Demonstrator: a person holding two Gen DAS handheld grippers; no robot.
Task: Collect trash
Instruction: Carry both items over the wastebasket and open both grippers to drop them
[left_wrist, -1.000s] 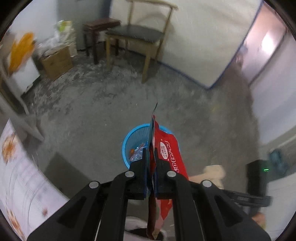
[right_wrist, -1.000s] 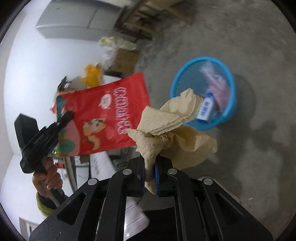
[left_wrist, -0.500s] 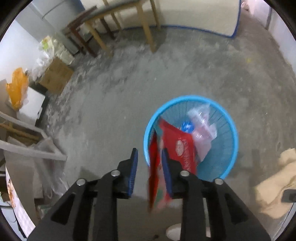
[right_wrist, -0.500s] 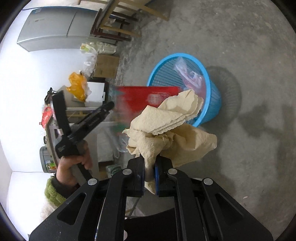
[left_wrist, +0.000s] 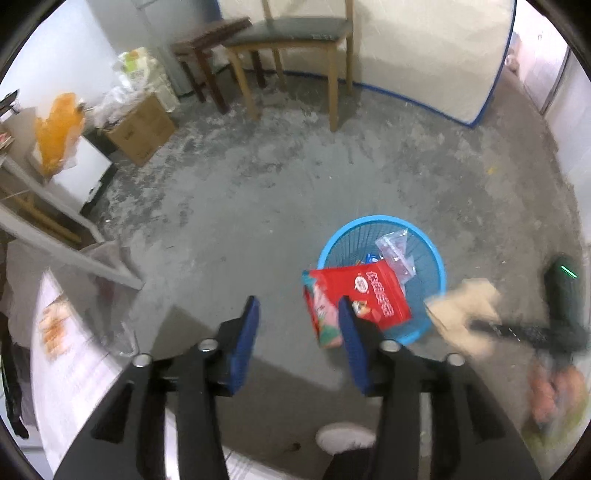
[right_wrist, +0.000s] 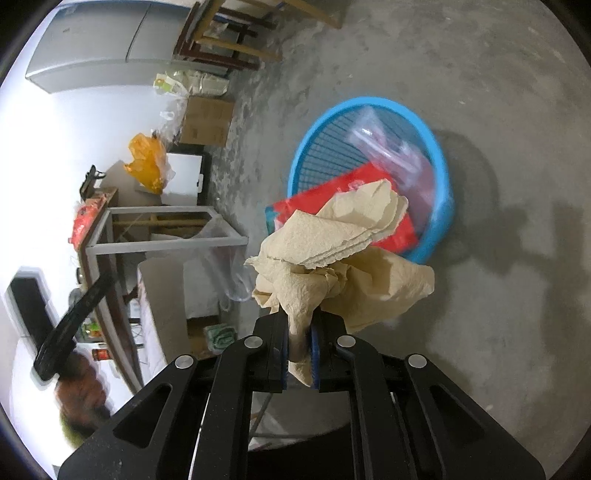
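The red bag (left_wrist: 364, 299) lies tilted over the near rim of the blue basket (left_wrist: 436, 258), partly inside it and touching a clear plastic wrapper (left_wrist: 395, 251), at about 1 o'clock from the left gripper (left_wrist: 297, 325). The jaws of this gripper have just been opening and now stand apart with nothing between them, above the grey floor (left_wrist: 258, 206). The right gripper (right_wrist: 299, 354) has its jaws closed on a crumpled beige paper (right_wrist: 332, 254), which hangs in front of the basket (right_wrist: 436, 147) at 12 o'clock, with the bag (right_wrist: 391, 232) just behind it.
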